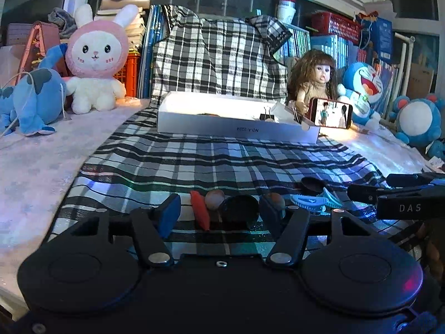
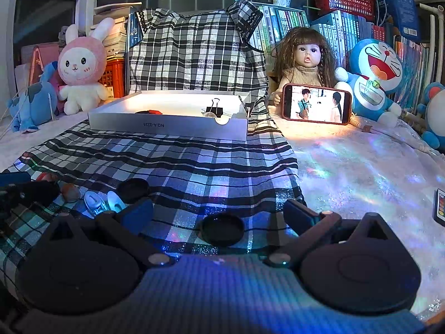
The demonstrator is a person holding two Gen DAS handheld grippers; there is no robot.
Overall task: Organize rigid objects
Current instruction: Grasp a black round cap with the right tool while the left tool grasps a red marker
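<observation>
Several small items lie in a row on the plaid cloth (image 1: 194, 161). My left gripper (image 1: 219, 213) is open and low over them. Between its blue pads lie a red piece (image 1: 200, 215), a brown ball (image 1: 214, 198) and a black round lid (image 1: 239, 208); no pad presses on any of them. A light blue hair clip (image 1: 308, 203) and a second black lid (image 1: 313, 185) lie to the right. My right gripper (image 2: 219, 214) is open around another black lid (image 2: 222, 229) without touching it. The white box (image 2: 167, 123) behind holds a binder clip (image 2: 214, 108).
A phone (image 2: 317, 104) playing video leans on a doll (image 2: 306, 55). Plush toys, a pink rabbit (image 2: 80, 69) and a blue cat (image 2: 375, 78), line the back with books. A remote (image 2: 440, 207) lies at the right edge. A shiny white sheet (image 2: 361, 172) covers the right side.
</observation>
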